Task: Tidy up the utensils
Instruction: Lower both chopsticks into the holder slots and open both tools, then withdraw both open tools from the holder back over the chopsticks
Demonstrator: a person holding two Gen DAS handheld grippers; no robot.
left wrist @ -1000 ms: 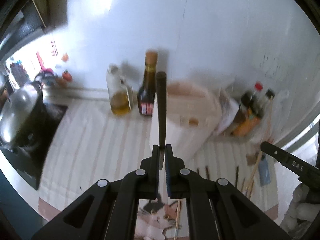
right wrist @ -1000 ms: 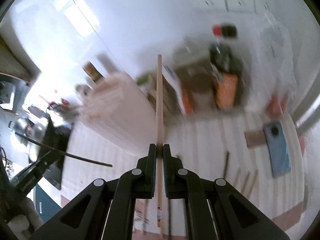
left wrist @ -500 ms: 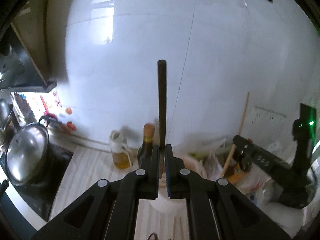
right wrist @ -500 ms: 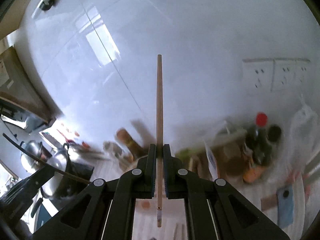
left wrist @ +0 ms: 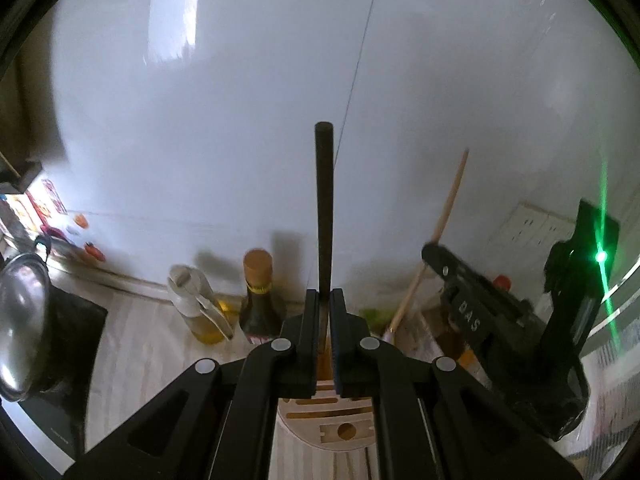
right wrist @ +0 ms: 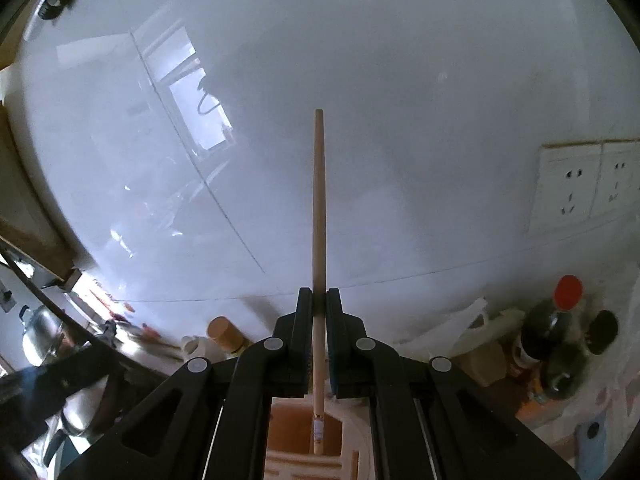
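Both tools have risen from the countertop to above the utensil holder [left wrist: 336, 420]

Left gripper [left wrist: 324, 300] and right gripper [right wrist: 319, 300] both clamped tight, angled downward side by side

Two chopsticks: one black chopstick [left wrist: 324, 208], one pale wooden chopstick [right wrist: 319, 216]; two white wall sockets [right wrist: 568, 188].

Left gripper [left wrist: 324, 300] fingers [left wrist: 310, 320] clamp a black chopstick [left wrist: 324, 208] above the holder [left wrist: 336, 428].
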